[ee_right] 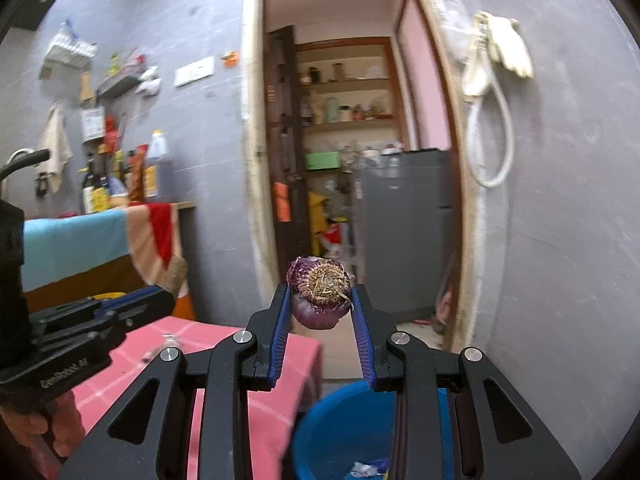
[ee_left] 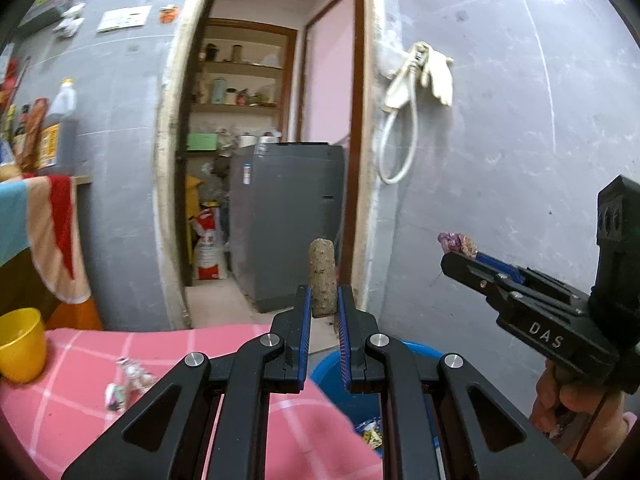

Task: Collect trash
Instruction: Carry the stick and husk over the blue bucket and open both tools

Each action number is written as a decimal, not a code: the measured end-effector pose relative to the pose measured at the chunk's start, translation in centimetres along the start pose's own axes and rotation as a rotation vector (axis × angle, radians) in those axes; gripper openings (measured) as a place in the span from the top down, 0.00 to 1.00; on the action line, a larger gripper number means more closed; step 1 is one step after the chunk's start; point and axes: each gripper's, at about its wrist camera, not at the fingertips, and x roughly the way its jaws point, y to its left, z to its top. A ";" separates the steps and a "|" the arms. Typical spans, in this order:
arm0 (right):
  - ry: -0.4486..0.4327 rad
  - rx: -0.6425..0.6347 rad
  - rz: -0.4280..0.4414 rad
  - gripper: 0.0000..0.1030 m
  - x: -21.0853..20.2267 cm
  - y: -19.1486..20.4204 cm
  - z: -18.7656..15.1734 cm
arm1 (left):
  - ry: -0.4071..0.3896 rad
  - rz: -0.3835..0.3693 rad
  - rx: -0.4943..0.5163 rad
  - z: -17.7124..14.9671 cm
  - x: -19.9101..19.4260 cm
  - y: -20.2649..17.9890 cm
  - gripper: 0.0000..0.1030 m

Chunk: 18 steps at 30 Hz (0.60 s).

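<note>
Pink checked tablecloth (ee_left: 72, 408): covers the table at lower left; crumpled wrappers (ee_left: 128, 380) lie on it.
Blue bucket (ee_right: 340, 428): beside the table edge, below both grippers, litter inside.
Yellow cup (ee_left: 20, 344): on the cloth, far left.
Right gripper (ee_right: 320, 300): clamped on a purple onion scrap (ee_right: 322, 292), root end facing the camera, above the bucket.
Left gripper (ee_left: 323, 300): narrow, pinching an upright brown stalk piece (ee_left: 322, 276).

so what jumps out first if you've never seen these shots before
Each gripper pinches a scrap: the left gripper holds a brown corn cob piece upright, and the right gripper clamps a purple onion end, root side facing the camera. Below both sits a blue bucket with wrappers inside, beside the pink checked tablecloth.
</note>
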 end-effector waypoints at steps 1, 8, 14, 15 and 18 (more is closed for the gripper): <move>0.003 0.008 -0.016 0.73 0.0 -0.6 -0.3 | 0.007 -0.009 0.007 0.0 0.6 -0.6 0.90; 0.065 0.053 -0.091 0.73 0.5 -3.7 -3.0 | 0.088 -0.058 -0.004 -0.8 4.6 -3.2 0.90; 0.122 0.077 -0.122 0.73 1.1 -5.4 -5.0 | 0.191 -0.070 -0.046 -2.2 7.9 -4.2 0.90; 0.129 0.082 -0.125 0.73 1.2 -5.7 -5.3 | 0.205 -0.070 -0.050 -2.4 8.2 -4.2 0.90; 0.146 0.092 -0.132 0.73 1.5 -6.2 -5.9 | 0.250 -0.071 -0.054 -3.1 9.4 -4.5 0.90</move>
